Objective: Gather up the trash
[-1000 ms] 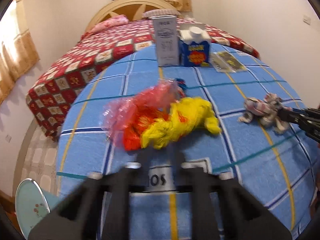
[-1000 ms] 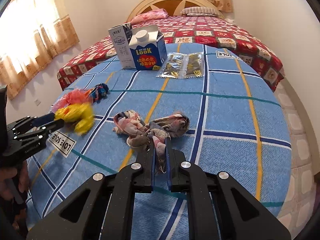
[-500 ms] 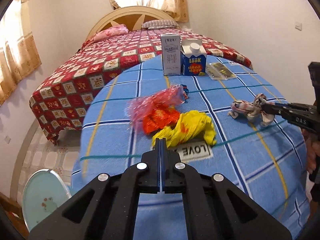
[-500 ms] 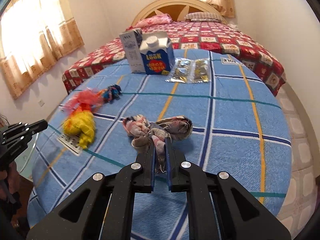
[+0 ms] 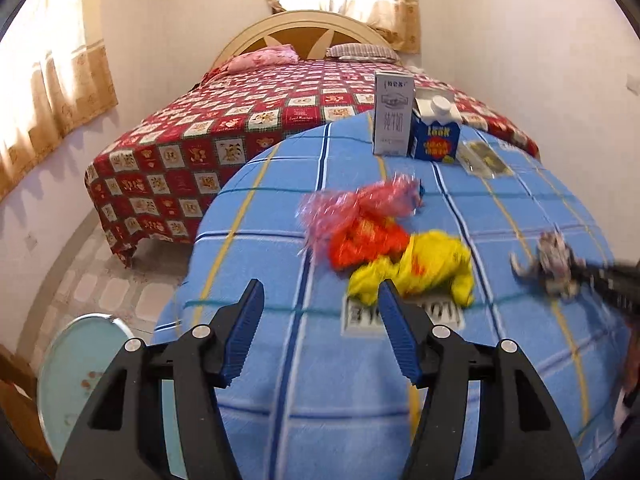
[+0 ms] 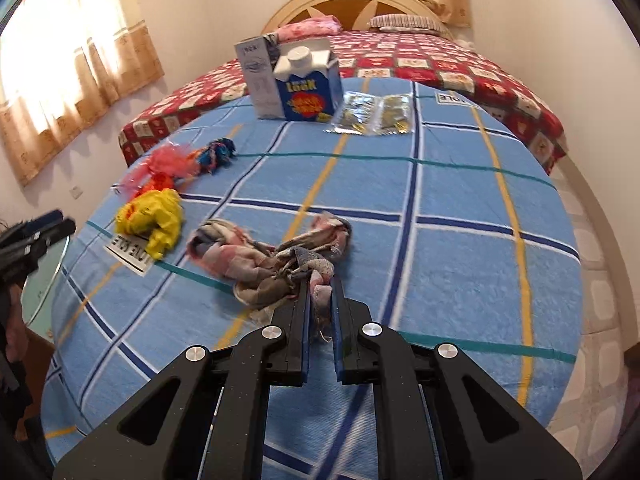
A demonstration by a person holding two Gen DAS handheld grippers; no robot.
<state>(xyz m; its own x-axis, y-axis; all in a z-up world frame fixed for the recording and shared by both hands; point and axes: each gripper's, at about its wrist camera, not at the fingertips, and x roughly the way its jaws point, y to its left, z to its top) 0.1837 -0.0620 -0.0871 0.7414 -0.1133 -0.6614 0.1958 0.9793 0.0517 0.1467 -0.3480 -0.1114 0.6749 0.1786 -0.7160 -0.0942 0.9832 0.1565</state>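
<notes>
My left gripper [image 5: 320,286] hangs above the near left part of the blue checked table [image 5: 280,420], its jaws opening with nothing between them. Just beyond its right finger lies a crumpled yellow wrapper [image 5: 424,268], beside an orange-red wrapper [image 5: 364,240] and pink plastic film [image 5: 360,204]. My right gripper [image 6: 320,284] is shut on a crumpled patterned cloth [image 6: 272,256] resting on the table. The yellow wrapper [image 6: 154,216] lies left of it. A small blue-and-orange scrap [image 6: 218,152] sits farther back.
Two cartons, grey-white [image 5: 392,120] and blue [image 5: 434,136], stand at the table's far edge beside clear foil packets [image 6: 376,114]. A bed with a red patterned cover [image 5: 224,148] lies behind. A round pale-green bin top [image 5: 72,372] sits low on the left, off the table.
My left gripper drew back from the yellow wrapper toward the table's near left, and its jaws went from shut to open. The wrapper stays on the table. The right gripper keeps its hold.
</notes>
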